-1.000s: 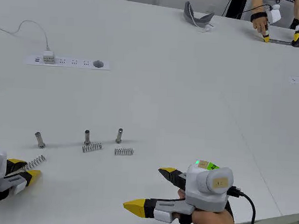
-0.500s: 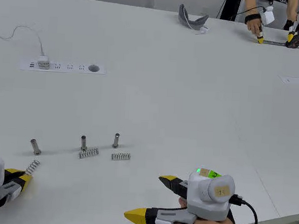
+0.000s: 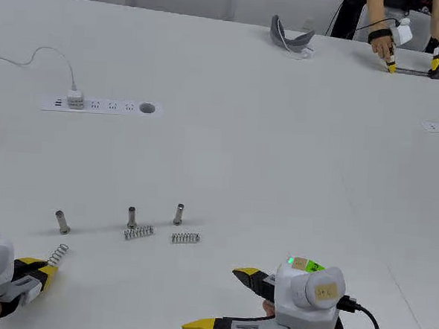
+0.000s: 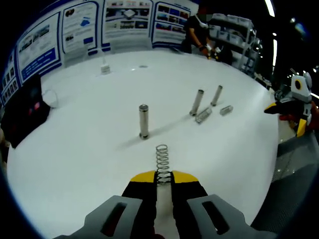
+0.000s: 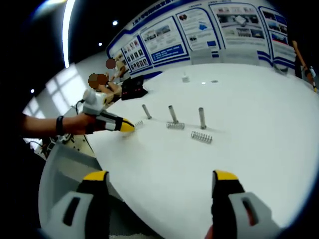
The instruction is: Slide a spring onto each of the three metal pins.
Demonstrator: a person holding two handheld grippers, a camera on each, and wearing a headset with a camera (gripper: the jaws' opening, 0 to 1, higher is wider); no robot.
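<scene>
— Left gripper?
— Pinching first spring by its end, near left pin.
— Right gripper?
— Spread wide, over the tabletop's near edge.
— The rest?
— Second spring lies flat beside middle pin, third spring beside right pin.

Your left tongs pinch one wire spring by its near end, its free end pointing at the nearest pin, a bare steel post standing just beyond. The middle pin and far pin stand bare ahead of your right tongs, with a second spring and third spring lying flat beside them.
</scene>
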